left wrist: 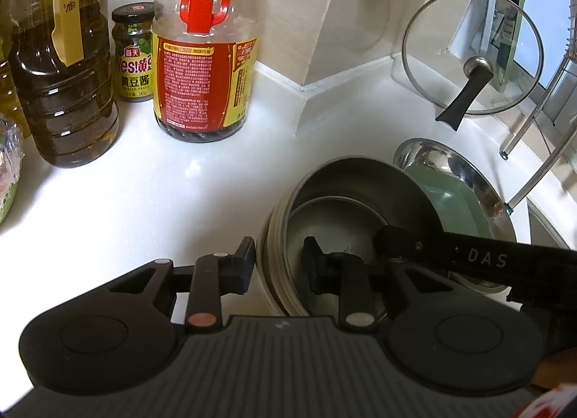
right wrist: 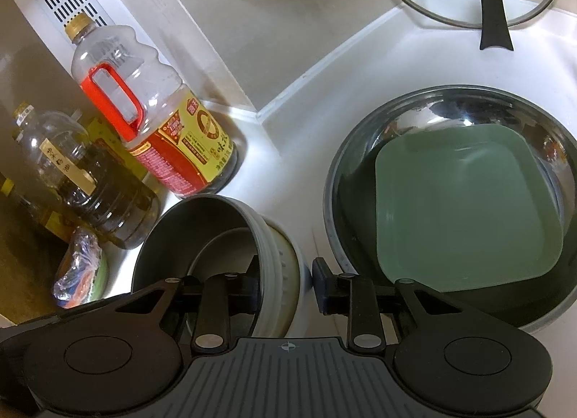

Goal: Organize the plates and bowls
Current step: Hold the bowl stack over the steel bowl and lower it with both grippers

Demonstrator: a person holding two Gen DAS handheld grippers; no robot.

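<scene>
We see both grippers straddling the wall of the stacked bowls (left wrist: 346,209) — left gripper (left wrist: 279,266) and right gripper (right wrist: 286,284), jaws apart, not clamped. Right of ours, a green plate (right wrist: 465,209) lies in the steel basin (right wrist: 432,108).

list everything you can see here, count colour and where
grey bowl: 1, grey inside, ribbed pale outside, tilted on the counter between both tools
steel basin: 1, shiny silver, right of the grey bowl
green dish: 1, pale green, squarish, lying inside the steel basin
glass lid: 1, clear with black handle, leaning at the back right
red-handled bottle: 1, clear, red and yellow label, nearly empty, back of counter
oil bottle: 1, dark oil, paper tag, far left
sauce jar: 1, green-yellow label, between the two bottles
counter: 1, white
left tool: 1, black, fingers straddling the bowl wall
right tool: 1, black, straddling the opposite wall
</scene>
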